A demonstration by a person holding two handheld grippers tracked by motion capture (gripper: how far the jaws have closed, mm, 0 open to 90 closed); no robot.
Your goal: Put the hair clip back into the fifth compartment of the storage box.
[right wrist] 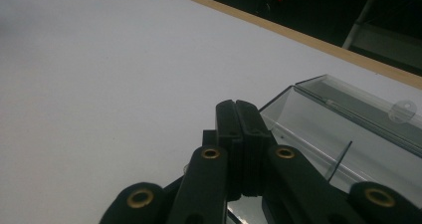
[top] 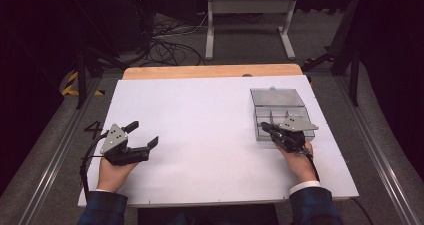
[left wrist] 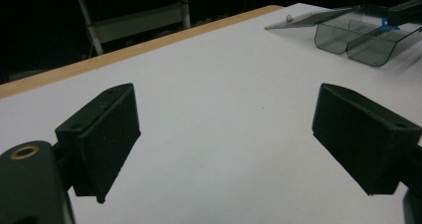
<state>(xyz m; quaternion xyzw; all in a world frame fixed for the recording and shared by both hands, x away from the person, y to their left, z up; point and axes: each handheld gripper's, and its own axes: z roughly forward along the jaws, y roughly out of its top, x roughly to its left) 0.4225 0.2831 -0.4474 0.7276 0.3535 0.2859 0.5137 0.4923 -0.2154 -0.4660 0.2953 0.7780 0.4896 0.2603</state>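
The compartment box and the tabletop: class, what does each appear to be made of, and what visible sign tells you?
Compartment box: probably clear, glossy, grey-tinted plastic; the table shows through its walls and lid. Tabletop: a smooth matt white sheet, likely laminate or board, with no glare; a pale wood strip edges its far side.

White-topped table [top: 200, 130]; clear lidded box [top: 278, 105] far right

The high view looks forward and down from above the person's side onto the whole white rectangular table top [top: 200, 135]. The left gripper view sits low near that surface, facing across it toward the clear plastic compartment box [left wrist: 358, 35]. The right gripper view looks closely over the same box [right wrist: 348, 134].
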